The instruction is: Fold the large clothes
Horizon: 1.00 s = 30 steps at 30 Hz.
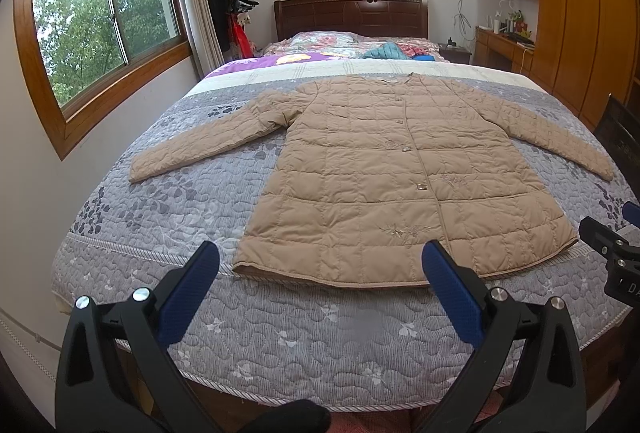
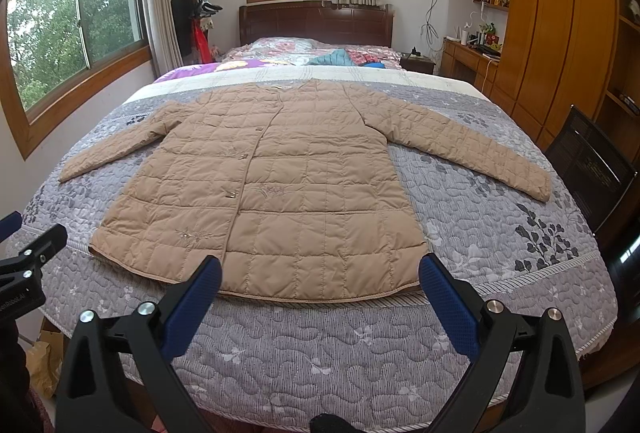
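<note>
A beige quilted coat (image 1: 380, 169) lies flat and face up on the bed, buttoned, with both sleeves spread out to the sides. It also shows in the right wrist view (image 2: 276, 185). My left gripper (image 1: 320, 257) is open and empty, held above the foot of the bed near the coat's hem. My right gripper (image 2: 320, 269) is open and empty, also above the hem, toward its right half. The right gripper's body shows at the right edge of the left wrist view (image 1: 612, 253). The left gripper's body shows at the left edge of the right wrist view (image 2: 28, 269).
The bed carries a grey floral quilt (image 1: 168, 201) with its foot edge near me. Loose clothes (image 1: 384, 51) lie by the dark headboard (image 1: 352, 15). A black chair (image 2: 588, 165) stands at the bed's right side, before wooden wardrobes (image 2: 560, 33). A coat rack (image 1: 232, 5) stands at the far left.
</note>
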Available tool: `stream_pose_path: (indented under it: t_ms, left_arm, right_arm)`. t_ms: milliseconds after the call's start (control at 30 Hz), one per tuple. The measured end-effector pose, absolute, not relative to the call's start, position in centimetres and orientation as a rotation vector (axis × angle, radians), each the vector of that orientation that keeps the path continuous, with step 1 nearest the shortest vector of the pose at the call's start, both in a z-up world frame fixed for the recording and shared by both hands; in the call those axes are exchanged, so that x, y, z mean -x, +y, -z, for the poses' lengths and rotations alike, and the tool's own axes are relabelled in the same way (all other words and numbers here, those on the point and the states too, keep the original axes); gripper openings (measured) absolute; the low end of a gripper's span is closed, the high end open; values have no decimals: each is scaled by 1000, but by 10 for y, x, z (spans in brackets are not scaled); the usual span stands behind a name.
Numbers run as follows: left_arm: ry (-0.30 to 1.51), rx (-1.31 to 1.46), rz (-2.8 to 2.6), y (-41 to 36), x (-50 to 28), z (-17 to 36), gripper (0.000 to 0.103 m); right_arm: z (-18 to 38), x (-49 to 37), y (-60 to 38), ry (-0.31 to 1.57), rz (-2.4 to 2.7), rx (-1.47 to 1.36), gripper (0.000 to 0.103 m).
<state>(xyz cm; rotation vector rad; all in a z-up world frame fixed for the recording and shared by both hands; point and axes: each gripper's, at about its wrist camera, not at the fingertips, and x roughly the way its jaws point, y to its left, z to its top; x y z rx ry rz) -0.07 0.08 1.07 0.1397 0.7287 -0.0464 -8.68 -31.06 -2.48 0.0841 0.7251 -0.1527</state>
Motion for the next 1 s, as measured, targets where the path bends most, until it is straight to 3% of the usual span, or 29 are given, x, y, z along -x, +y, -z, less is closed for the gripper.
stream_pose_path:
  t_ms: [667,1000]
  left_arm:
    - [757,-150,85,1,-5,-3,100]
    - [884,-110,223,-4,-82,27,100]
  right_arm:
    - [27,81,-312,737,151,-86,99]
    - [40,28,-367,813,194,-133,99]
